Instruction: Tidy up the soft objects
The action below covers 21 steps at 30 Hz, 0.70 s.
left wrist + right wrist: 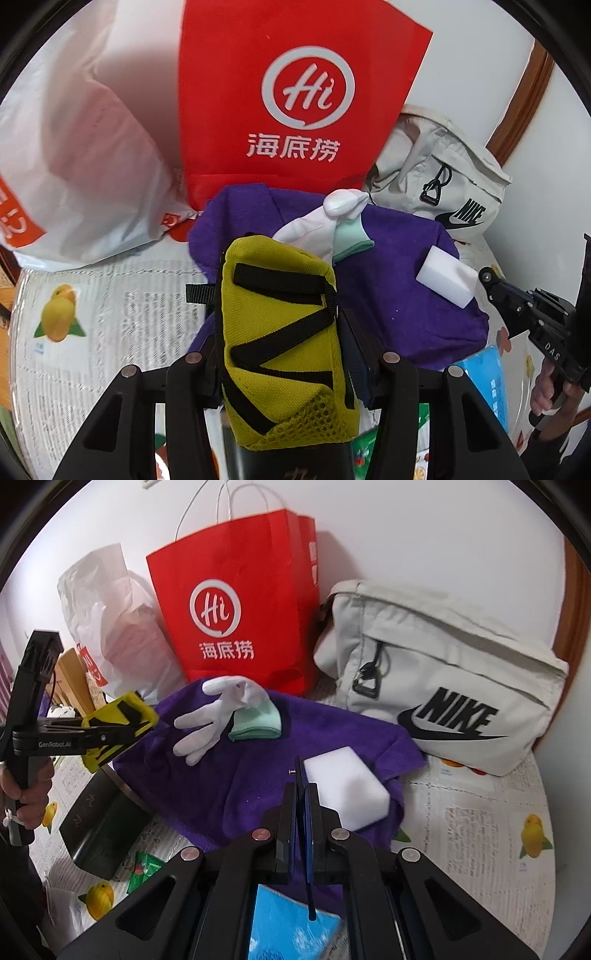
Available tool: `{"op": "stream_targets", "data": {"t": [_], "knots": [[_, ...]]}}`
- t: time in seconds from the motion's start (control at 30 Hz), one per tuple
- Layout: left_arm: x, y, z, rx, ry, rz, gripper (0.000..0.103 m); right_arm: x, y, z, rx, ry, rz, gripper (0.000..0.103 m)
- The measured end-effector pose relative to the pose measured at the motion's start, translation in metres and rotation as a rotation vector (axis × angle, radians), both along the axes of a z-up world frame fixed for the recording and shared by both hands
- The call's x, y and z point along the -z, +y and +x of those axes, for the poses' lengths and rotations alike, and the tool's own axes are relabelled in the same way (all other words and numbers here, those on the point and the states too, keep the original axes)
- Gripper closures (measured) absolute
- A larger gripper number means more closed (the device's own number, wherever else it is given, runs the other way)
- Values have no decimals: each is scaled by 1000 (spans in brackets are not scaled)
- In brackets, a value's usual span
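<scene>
Carrying the pouch (280, 343) clamped in my left gripper (286, 363); right gripper (304, 805) pinched shut, empty. I'd set it squarely beside the glove (207, 720), clear of the sponge (347, 794).

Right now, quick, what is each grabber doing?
Left gripper: closed on the yellow pouch with black straps.
Right gripper: shut, nothing in it, beside the white sponge block.
</scene>
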State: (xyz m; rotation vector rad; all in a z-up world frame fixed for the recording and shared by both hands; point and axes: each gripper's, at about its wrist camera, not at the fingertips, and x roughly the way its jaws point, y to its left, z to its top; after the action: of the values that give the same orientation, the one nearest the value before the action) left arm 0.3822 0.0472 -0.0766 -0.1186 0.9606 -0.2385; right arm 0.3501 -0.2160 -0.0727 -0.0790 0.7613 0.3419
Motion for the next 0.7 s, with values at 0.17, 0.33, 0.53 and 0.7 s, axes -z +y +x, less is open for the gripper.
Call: {"op": "stream_targets", "data": {"t": [0.17,0.33,0.53,0.7], "knots": [[9,-9,16,23,34,-11,54,14,13,14,-33,37,-14,99],[20,-18,30,48,75,-32,54,29,24,25,-62,86,-38,99],[33,-29,47,57,112,-10,54,41,27,37,-63,132,-43,99],[42,-28,52,51,142,-17,53,48,26,44,-61,172,-55,98]]}}
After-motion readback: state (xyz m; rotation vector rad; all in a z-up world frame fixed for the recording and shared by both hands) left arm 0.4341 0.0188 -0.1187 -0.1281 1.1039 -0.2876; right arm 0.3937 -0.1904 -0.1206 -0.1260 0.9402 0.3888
